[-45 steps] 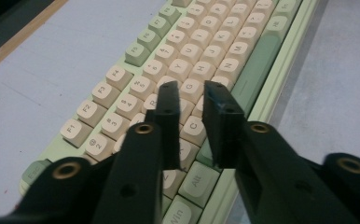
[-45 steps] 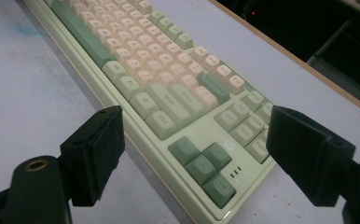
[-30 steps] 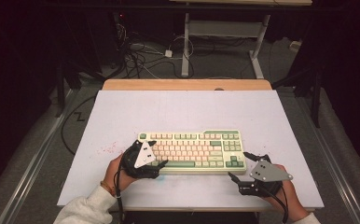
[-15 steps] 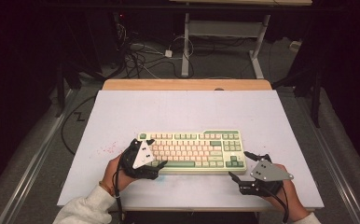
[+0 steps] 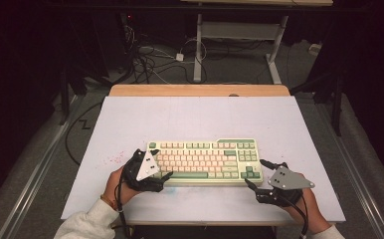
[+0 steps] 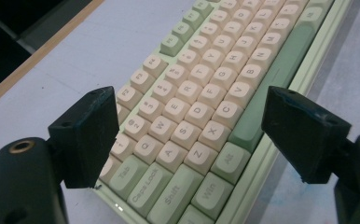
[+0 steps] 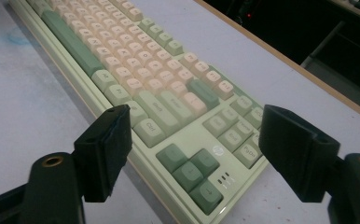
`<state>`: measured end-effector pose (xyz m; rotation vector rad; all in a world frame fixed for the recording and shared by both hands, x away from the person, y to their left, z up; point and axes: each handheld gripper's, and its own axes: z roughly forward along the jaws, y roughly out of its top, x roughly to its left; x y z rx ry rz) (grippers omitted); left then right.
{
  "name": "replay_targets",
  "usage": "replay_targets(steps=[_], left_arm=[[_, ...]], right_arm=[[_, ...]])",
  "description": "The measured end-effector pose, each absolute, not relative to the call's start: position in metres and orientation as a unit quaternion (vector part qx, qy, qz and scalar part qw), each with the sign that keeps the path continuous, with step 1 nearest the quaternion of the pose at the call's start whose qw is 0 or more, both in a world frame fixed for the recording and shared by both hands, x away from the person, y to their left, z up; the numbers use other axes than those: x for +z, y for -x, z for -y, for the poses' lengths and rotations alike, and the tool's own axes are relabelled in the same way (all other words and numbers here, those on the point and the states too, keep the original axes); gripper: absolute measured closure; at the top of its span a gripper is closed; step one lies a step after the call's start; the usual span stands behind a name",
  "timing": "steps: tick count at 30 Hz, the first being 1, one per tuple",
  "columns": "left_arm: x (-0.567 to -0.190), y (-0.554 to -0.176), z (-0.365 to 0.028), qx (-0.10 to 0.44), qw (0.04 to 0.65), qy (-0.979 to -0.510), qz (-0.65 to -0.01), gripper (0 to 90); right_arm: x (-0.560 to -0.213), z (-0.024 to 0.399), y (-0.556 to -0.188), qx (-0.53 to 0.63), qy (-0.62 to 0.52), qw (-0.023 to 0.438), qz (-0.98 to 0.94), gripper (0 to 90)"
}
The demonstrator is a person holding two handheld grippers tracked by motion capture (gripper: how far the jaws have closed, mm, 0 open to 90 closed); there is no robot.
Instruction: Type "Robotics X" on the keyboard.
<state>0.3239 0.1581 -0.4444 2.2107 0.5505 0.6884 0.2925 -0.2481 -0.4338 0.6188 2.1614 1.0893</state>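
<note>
A cream and green keyboard (image 5: 205, 160) lies flat near the front middle of the white table (image 5: 195, 117). My left gripper (image 5: 161, 163) is open at the keyboard's left end, its jaws spread over the left letter keys; in the left gripper view the gripper (image 6: 197, 126) frames the keyboard (image 6: 201, 93) around the Q, A and Z keys. My right gripper (image 5: 254, 172) is open at the keyboard's front right corner. In the right gripper view the gripper (image 7: 197, 149) spans the arrow keys of the keyboard (image 7: 136, 70). Neither holds anything.
A wooden strip (image 5: 200, 90) runs along the table's far edge. Beyond it, cables (image 5: 150, 59) lie on the floor by a white desk frame (image 5: 240, 35). Faint red marks (image 5: 111, 160) stain the table left of the keyboard.
</note>
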Motion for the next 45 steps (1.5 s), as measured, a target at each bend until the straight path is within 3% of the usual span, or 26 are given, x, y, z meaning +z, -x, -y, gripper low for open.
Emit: replay_targets(steps=[7, 19, 30, 45], left_arm=[[-0.446, -0.321, -0.172, 0.274, 0.372, -0.858, -0.226, 18.2], [-0.453, -0.312, -0.190, 0.275, 0.368, -0.853, -0.247, 18.8], [-0.456, -0.303, -0.205, 0.273, 0.370, -0.849, -0.262, 18.6], [-0.452, -0.298, -0.211, 0.273, 0.373, -0.845, -0.268, 18.9]], right_arm=[[-0.427, 0.248, -0.300, 0.420, -0.236, 0.312, -0.819, 45.2], [-0.426, 0.230, -0.321, 0.400, -0.241, 0.258, -0.846, 89.1], [-0.437, 0.203, -0.340, 0.374, -0.243, 0.226, -0.866, 90.0], [-0.455, 0.192, -0.352, 0.337, -0.249, 0.217, -0.882, 90.0]])
